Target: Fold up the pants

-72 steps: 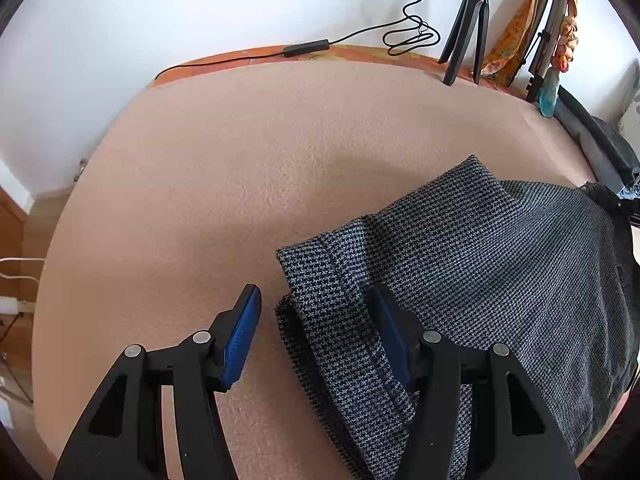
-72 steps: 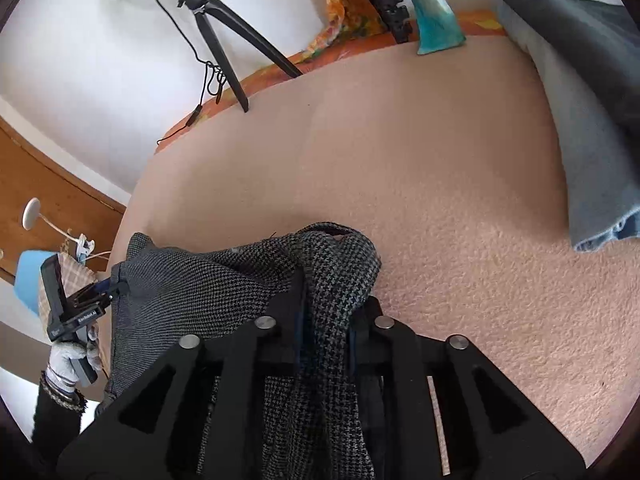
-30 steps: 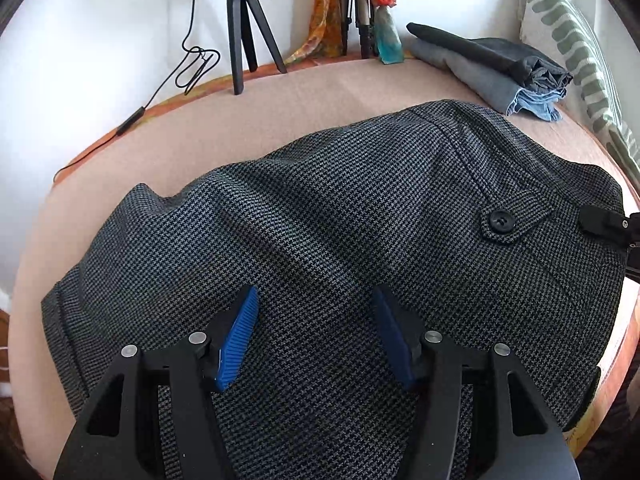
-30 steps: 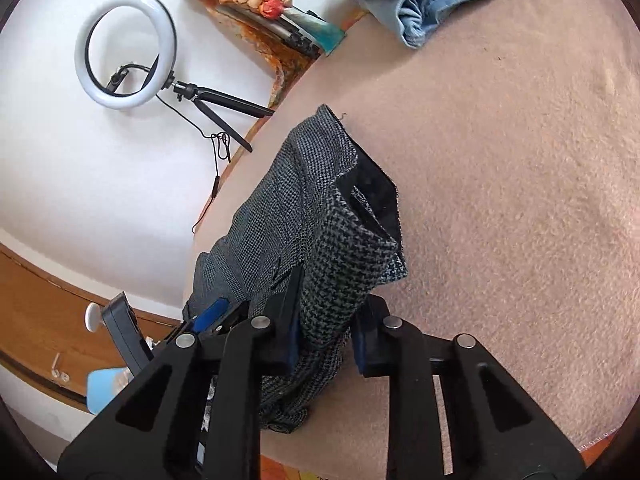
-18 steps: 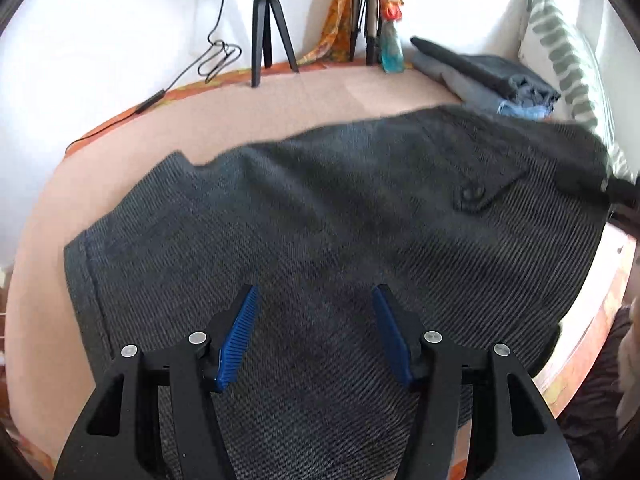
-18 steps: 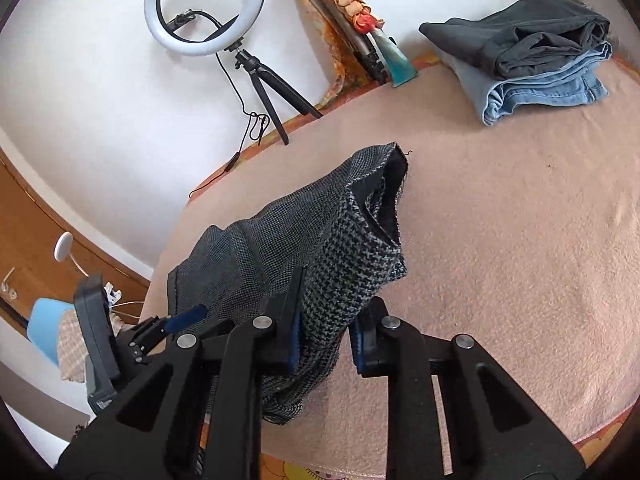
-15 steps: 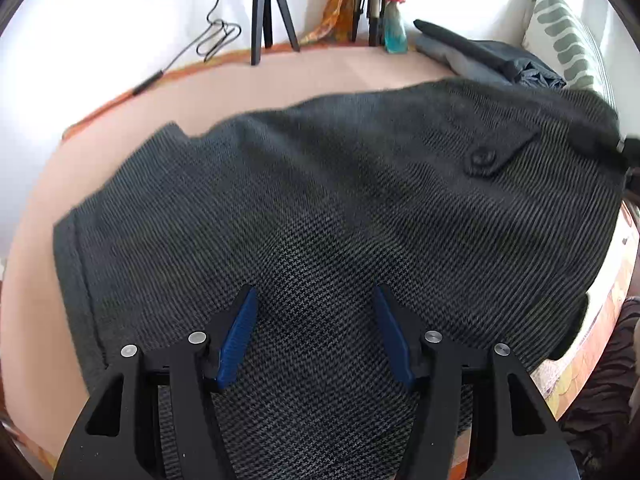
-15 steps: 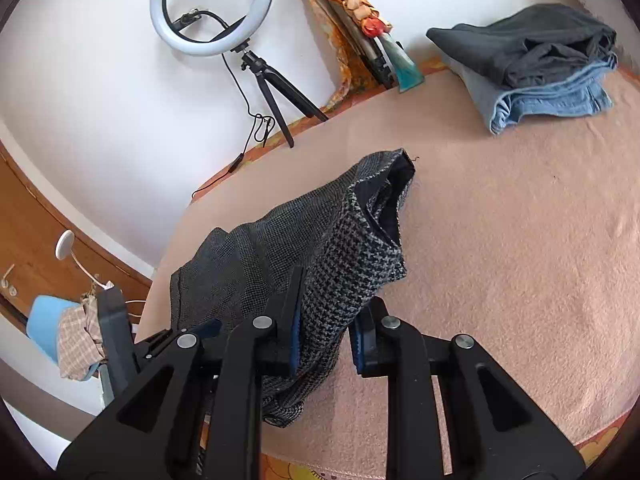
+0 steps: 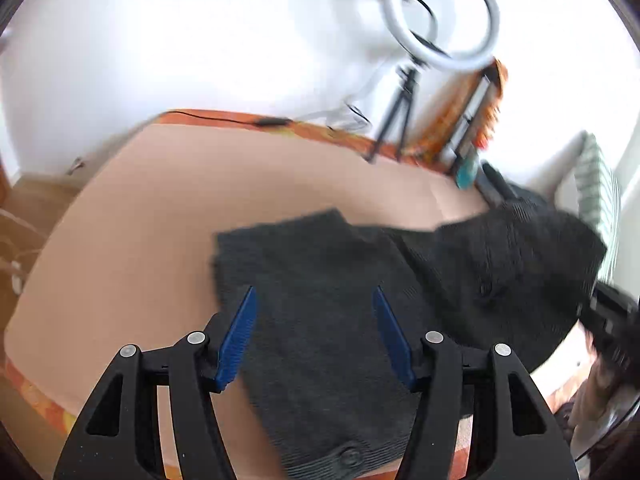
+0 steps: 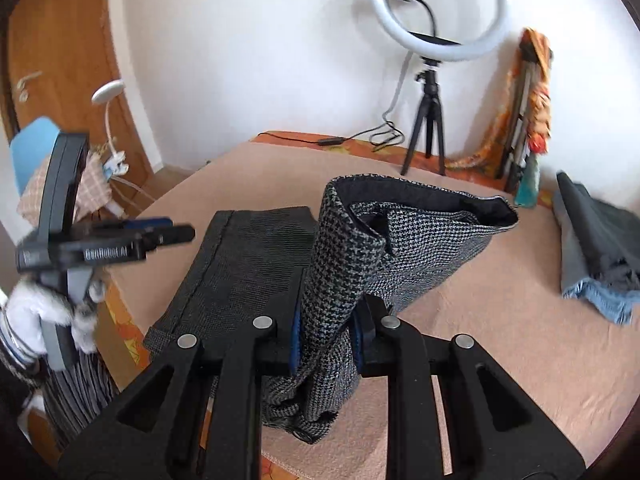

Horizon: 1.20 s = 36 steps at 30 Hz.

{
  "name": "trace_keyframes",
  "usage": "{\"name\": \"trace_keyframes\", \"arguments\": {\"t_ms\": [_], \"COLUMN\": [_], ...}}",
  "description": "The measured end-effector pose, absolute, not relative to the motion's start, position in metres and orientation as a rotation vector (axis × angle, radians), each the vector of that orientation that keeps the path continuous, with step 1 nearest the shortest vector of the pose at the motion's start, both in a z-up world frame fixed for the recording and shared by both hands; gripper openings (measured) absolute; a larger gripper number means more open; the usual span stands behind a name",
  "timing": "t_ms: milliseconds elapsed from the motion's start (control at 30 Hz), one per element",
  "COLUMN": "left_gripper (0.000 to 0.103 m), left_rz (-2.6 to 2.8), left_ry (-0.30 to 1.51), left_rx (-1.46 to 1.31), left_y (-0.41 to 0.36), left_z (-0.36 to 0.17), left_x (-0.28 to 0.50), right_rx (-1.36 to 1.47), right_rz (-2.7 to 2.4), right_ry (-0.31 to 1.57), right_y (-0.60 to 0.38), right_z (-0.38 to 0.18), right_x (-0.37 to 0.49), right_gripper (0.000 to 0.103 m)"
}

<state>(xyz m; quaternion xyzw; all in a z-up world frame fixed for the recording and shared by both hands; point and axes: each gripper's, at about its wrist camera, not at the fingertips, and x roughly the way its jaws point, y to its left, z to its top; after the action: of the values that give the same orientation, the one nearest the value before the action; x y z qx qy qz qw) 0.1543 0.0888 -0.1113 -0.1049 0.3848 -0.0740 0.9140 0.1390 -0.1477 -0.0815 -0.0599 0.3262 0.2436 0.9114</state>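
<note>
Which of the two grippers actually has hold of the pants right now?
The right gripper: its fingers are clamped on a bunched fold of the houndstooth pants. The left gripper hovers open above the fabric, holding nothing.

We see a ring light (image 10: 438, 12) on a tripod (image 10: 428, 128) by the wall; folded clothes (image 10: 596, 248) lie on the blanket (image 10: 500, 320); a lamp (image 10: 107, 92) stands left.

Our left gripper (image 9: 314, 334) hangs with its blue-padded jaws spread wide and nothing between them, seen at nine o'clock from the right wrist camera. Our right gripper (image 10: 326, 334) is clamped tight on a bunched fold of the pants (image 10: 340, 264), lifting it.
</note>
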Motion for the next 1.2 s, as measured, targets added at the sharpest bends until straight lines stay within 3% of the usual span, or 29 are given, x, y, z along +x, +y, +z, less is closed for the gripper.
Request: {"name": "trace_keyframes", "arguments": {"t_ms": [267,600,733,833,1033,1200], "left_gripper": [0.059,0.059,0.059,0.059,0.059,0.059], "left_rz": [-0.017,-0.019,-0.062,-0.099,-0.167,-0.235], "left_ry": [0.737,0.763,0.782,0.788,0.794,0.842], "left_rx": [-0.331,-0.352,-0.328,-0.306,-0.199,-0.033], "left_y": [0.173,0.189,0.167,0.152,0.113,0.067], "left_z": [-0.095,-0.108,-0.111,-0.112,-0.109,-0.123], "left_x": [0.136,0.123,0.126,0.127,0.128,0.128], "right_rx": [-0.498,-0.691,-0.681,-0.631,-0.381,-0.139], "right_rz": [0.644,0.764,0.789,0.824,0.942,0.765], "right_ry": [0.669,0.730,0.746,0.771,0.801,0.811], "right_y": [-0.028,0.027,0.024,0.013,-0.046,-0.115], "right_z": [-0.109,-0.166,-0.169,-0.160,-0.124,-0.108], "right_x": [0.107,0.087,0.088,0.089,0.095,0.157], "right_gripper": [0.020,0.019,0.021,0.029,0.039,0.043]}}
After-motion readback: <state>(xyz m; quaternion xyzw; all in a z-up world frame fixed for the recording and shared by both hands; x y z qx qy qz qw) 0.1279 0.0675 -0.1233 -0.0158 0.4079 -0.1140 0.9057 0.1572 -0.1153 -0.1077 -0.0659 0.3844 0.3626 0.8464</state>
